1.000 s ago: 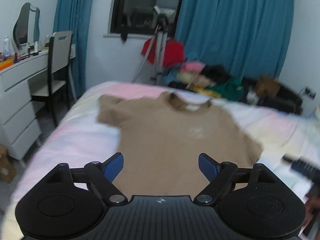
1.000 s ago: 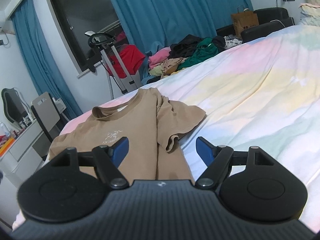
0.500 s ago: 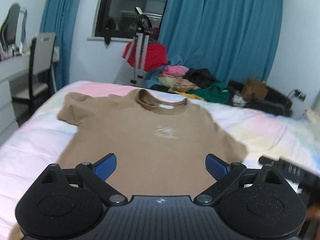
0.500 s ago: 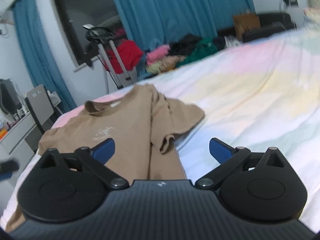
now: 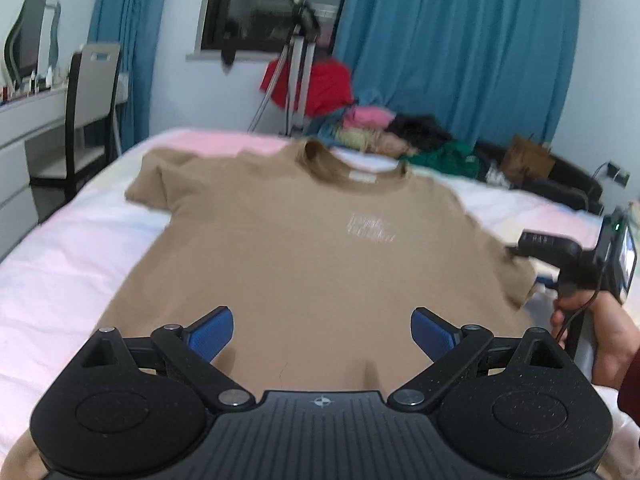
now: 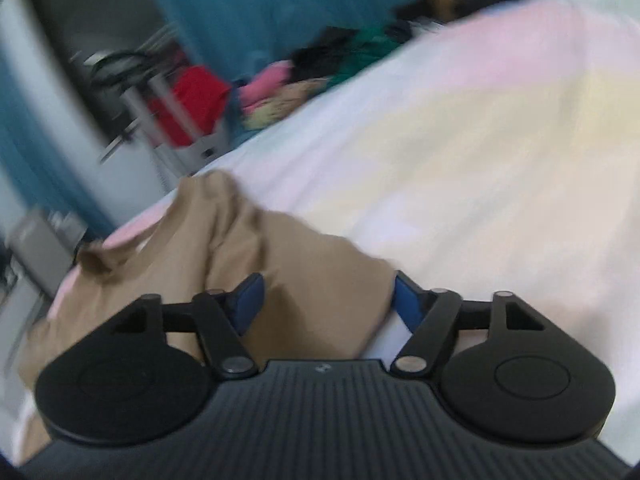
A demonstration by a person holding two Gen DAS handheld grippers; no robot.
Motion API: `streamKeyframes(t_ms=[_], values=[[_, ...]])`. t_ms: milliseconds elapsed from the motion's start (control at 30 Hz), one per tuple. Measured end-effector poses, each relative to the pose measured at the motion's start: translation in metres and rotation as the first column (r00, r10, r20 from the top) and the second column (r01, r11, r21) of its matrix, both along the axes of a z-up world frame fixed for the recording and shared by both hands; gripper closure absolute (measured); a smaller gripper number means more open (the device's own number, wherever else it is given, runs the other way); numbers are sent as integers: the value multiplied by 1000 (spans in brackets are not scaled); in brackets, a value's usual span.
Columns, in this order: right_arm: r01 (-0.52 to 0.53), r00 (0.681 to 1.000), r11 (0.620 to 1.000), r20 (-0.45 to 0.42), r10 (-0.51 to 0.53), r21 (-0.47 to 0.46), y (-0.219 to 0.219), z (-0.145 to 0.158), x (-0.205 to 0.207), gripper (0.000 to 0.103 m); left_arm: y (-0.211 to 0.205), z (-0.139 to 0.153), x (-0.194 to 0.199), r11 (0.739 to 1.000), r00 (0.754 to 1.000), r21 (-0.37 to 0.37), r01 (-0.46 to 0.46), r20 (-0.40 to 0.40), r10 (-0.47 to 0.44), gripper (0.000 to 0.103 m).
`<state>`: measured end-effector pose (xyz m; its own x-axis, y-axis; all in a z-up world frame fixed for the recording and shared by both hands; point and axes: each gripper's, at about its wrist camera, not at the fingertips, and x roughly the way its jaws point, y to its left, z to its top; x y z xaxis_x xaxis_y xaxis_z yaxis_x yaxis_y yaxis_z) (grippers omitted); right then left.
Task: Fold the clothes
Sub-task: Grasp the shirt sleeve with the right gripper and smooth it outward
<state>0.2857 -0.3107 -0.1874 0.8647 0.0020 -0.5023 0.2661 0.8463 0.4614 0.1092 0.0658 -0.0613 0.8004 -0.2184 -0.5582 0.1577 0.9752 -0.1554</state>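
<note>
A tan T-shirt [image 5: 304, 248] lies spread flat, front up, on the bed, its collar at the far end. My left gripper [image 5: 322, 330] hovers low over the shirt's lower middle, open, with only flat cloth below its blue pads. In the blurred right wrist view, my right gripper [image 6: 326, 300] is at the shirt's right sleeve [image 6: 320, 268]. Its jaws are closing with the sleeve cloth between them, and the pads do not press on it. A person's hand [image 5: 592, 320] holds that gripper's handle at the shirt's right edge.
The bed [image 5: 60, 264] has a pastel sheet. Beyond its far end lie a pile of clothes [image 5: 400, 136], a metal stand with a red garment [image 5: 312, 80] and blue curtains. A chair [image 5: 88, 112] and a white dresser [image 5: 24, 128] stand at the left.
My left gripper has sunk closer to the shirt and stayed open. My right gripper has swept to the right sleeve, opened wide on the way, then narrowed around it.
</note>
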Motion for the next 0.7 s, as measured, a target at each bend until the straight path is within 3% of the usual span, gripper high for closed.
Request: streamKeyframes(t_ms=[33,67,100,133,367,500,600,700], values=[[-7,1000,999,-8,7,-32,3,0,4,60,2,-2,3,1000,1000,-13,-3,-13,3,6],[-11,1000,998,-12,10,-59,6,0,7,78,4,-2,5,999,1000,-46,-7,-20,6,6],[-2,1000,997,-2,2,-74,6,3,8,89,6,-2,6,998,1000,-70,-10,-20,8,6],[6,1000,996,7,-6,-89,6,6,10,91,7,-1,6,997,1000,-78,-14,-14,13,6],[131,988,968,104,-111,-212,-22,63,41,93,4,-2,11,996,999,-83,-33,-22,31,6],[188,981,916,114,-158,-353,-41,97,77,94,-2,-7,19,996,999,-87,-28,-39,25,6],[218,976,883,78,-204,-416,-57,105,104,93,-8,-11,26,998,999,-67,-20,-32,18,6],[219,972,875,15,-236,-433,-68,99,128,92,-11,-18,32,999,999,-52,-15,-31,14,6]])
